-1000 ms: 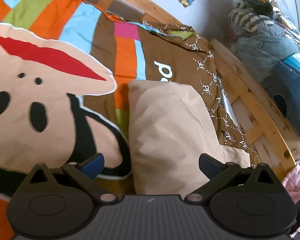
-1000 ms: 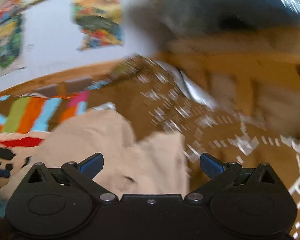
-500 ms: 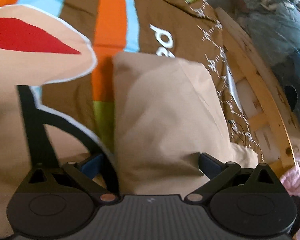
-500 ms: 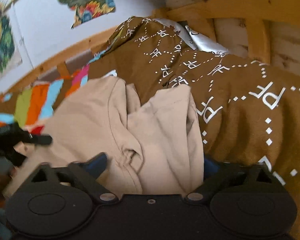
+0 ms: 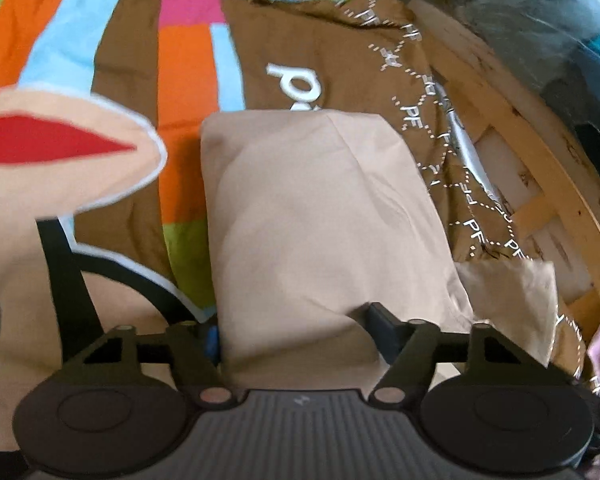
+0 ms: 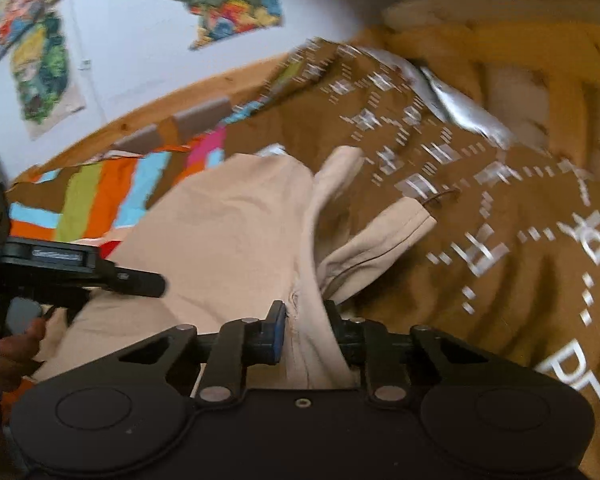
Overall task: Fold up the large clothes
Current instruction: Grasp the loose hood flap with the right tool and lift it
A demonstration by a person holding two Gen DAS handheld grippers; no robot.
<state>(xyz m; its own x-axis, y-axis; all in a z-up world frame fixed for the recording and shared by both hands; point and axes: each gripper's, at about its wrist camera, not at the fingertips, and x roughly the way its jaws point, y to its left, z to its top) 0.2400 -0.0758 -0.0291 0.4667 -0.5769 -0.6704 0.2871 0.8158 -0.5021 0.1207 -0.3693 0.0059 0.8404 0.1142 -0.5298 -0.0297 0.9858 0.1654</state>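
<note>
Beige cloth sat bunched in both tools: the left hand-held gripper (image 5: 294, 330) was clamped across the near hem of the garment (image 5: 316, 216), the right hand-held gripper (image 6: 306, 326) pinched shut on a gathered fold. From both, the folded garment ran lengthwise straight ahead across the bed's quilt (image 5: 188, 76), a loose sleeve (image 6: 374, 240) trailing rightward.

My folded garment (image 5: 320, 216) lies on the bedspread (image 5: 308, 44); right of the garment runs the bed frame (image 5: 540, 184); left of it, the cartoon face print (image 5: 60, 152); behind it, the wall (image 6: 140, 40).
</note>
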